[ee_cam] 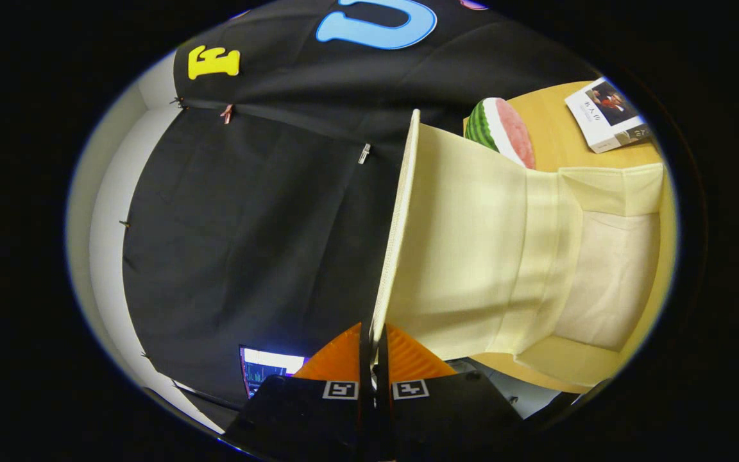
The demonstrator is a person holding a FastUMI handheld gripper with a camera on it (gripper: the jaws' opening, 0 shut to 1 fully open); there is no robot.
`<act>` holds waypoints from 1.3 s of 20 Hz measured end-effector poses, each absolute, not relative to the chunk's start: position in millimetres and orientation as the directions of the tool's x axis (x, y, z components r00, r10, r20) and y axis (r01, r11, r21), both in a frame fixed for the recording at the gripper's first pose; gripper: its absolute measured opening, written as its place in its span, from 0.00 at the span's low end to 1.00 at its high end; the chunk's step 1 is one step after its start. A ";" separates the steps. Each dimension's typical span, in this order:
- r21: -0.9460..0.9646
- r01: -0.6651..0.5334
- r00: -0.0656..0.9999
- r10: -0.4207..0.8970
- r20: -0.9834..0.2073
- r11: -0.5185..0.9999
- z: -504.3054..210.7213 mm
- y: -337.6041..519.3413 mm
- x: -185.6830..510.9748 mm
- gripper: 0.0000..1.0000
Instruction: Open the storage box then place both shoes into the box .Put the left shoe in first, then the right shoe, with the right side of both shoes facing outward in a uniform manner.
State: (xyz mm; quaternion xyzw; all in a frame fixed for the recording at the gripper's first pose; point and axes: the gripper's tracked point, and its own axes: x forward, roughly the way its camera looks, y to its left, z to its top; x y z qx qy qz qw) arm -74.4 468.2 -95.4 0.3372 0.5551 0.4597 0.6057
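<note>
Gripper (374,359) rolled sideways — clamped on the storage box (600,282) lid's (466,250) edge.

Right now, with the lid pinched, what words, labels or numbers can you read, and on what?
Book beyond the box: the cover print is too small and blurred to read.
Square markers on the gripper: coded patterns, no words.
Storage box and its lid, whose edge the jaws are shut on: no print visible.
</note>
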 end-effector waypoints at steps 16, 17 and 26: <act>0.648 -0.443 0.299 0.783 -0.546 0.620 -112.2 323.0 -16.4 0.98; 0.604 -0.463 0.329 0.759 -0.563 0.649 -115.7 299.5 -14.2 0.97; 0.305 -0.395 0.513 0.484 -0.709 0.866 -184.4 105.6 -1.5 0.98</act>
